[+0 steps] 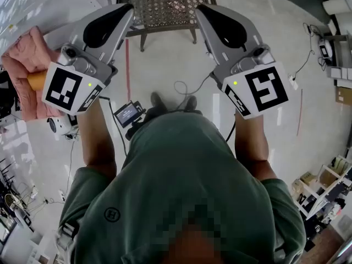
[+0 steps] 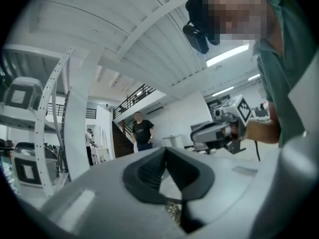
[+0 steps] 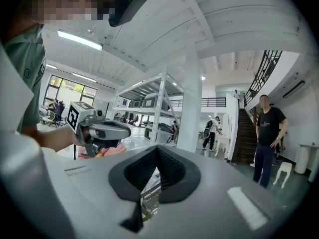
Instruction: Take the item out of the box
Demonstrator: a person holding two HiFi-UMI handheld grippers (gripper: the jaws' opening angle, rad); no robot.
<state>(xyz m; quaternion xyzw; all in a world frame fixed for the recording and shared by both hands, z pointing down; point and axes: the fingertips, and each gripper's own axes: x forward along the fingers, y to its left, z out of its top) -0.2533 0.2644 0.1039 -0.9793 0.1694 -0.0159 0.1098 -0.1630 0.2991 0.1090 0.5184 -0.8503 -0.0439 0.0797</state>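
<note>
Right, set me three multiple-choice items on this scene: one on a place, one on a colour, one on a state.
1. Where is the pink cloth in the head view?
A. At the left edge, by the left tongs
B. At the right edge
C. At the bottom edge

2. What colour is the person's shirt?
A. Red
B. Green
C. White

3. How do the left tongs stand?
A. Open, empty
B. Shut on a box
C. Shut, empty

Answers:
1 A: the cloth lies at the left edge, partly behind that gripper's marker cube.
2 B: the shirt is green all over.
3 C: in the left gripper view the pads meet at the tip with nothing between them.
</note>
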